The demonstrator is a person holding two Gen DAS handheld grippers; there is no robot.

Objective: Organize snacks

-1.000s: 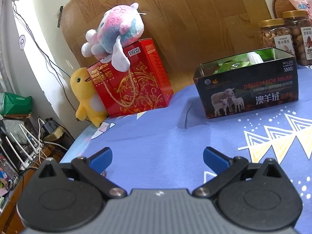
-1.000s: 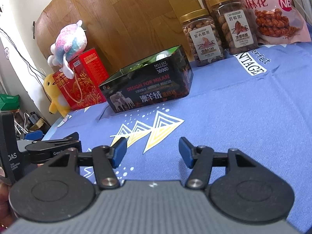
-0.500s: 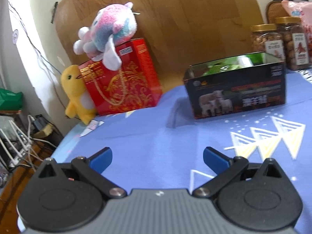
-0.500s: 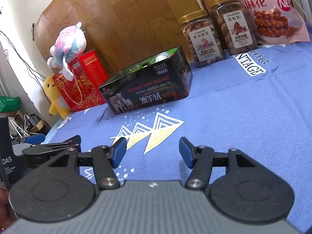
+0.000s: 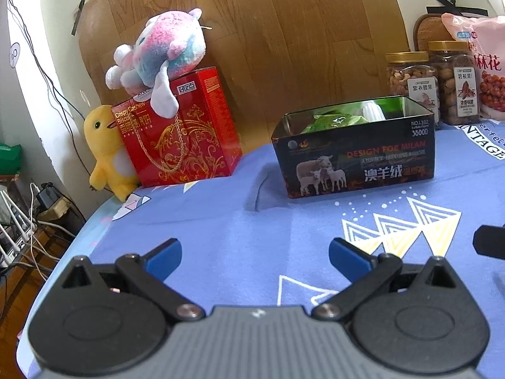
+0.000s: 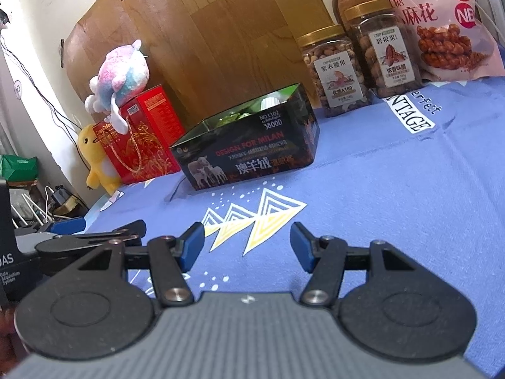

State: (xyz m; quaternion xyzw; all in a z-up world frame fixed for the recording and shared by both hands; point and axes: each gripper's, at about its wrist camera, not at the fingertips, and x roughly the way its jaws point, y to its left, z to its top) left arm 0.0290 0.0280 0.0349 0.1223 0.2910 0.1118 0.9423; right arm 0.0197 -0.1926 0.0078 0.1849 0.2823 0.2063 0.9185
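Note:
A black tin box (image 5: 356,154) with sheep printed on its side stands open on the blue cloth, with green packets (image 5: 334,121) and a white item inside; it also shows in the right wrist view (image 6: 252,154). Two gold-lidded nut jars (image 6: 334,72) and a pink snack bag (image 6: 442,22) stand behind it to the right. My left gripper (image 5: 254,257) is open and empty, low over the cloth in front of the tin. My right gripper (image 6: 246,246) is open and empty, beside the left gripper's body (image 6: 91,240).
A red biscuit box (image 5: 180,132) stands at back left with a pink-blue plush (image 5: 157,63) on top and a yellow plush (image 5: 107,151) beside it. The table's left edge (image 5: 79,237) drops to cables and wires. A wooden board leans on the wall behind.
My left gripper has swung its view to the right, bringing the jars and snack bag further in. My right gripper has crept slightly forward. Both stay open.

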